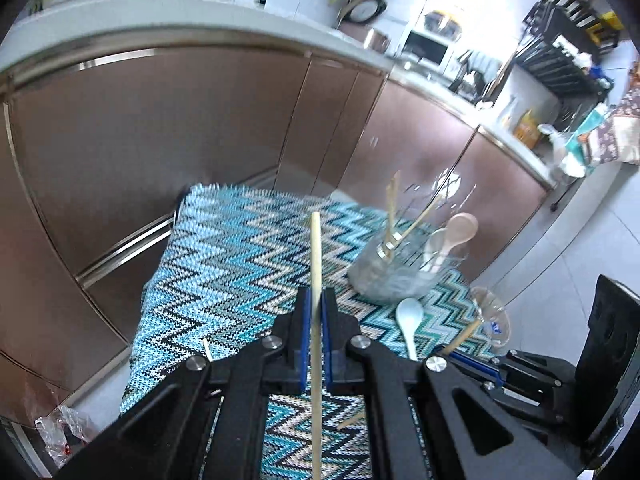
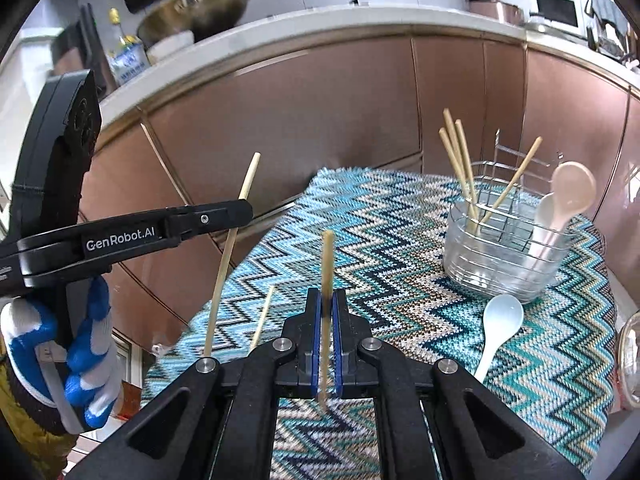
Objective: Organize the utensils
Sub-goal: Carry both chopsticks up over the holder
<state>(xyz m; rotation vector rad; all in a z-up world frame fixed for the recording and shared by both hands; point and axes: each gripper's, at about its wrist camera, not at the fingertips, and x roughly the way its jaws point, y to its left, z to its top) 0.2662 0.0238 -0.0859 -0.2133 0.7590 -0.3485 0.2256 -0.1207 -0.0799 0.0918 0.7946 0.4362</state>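
My left gripper (image 1: 315, 300) is shut on a wooden chopstick (image 1: 316, 264) and holds it above the zigzag cloth (image 1: 240, 264). It also shows in the right wrist view (image 2: 244, 208) at the left, with its chopstick (image 2: 224, 264) tilted upright. My right gripper (image 2: 327, 300) is shut on another chopstick (image 2: 327, 264). A clear utensil holder (image 2: 500, 256) at the right holds several chopsticks (image 2: 460, 164) and two spoons (image 2: 568, 196). A white spoon (image 2: 498, 328) lies on the cloth in front of it. A loose chopstick (image 2: 262, 316) lies on the cloth at the left.
The cloth-covered table stands next to brown kitchen cabinets (image 2: 320, 112). A glass cup (image 1: 494, 316) sits at the table's right edge, near the holder (image 1: 400, 264). The right gripper body (image 1: 520, 376) is close on the right in the left wrist view.
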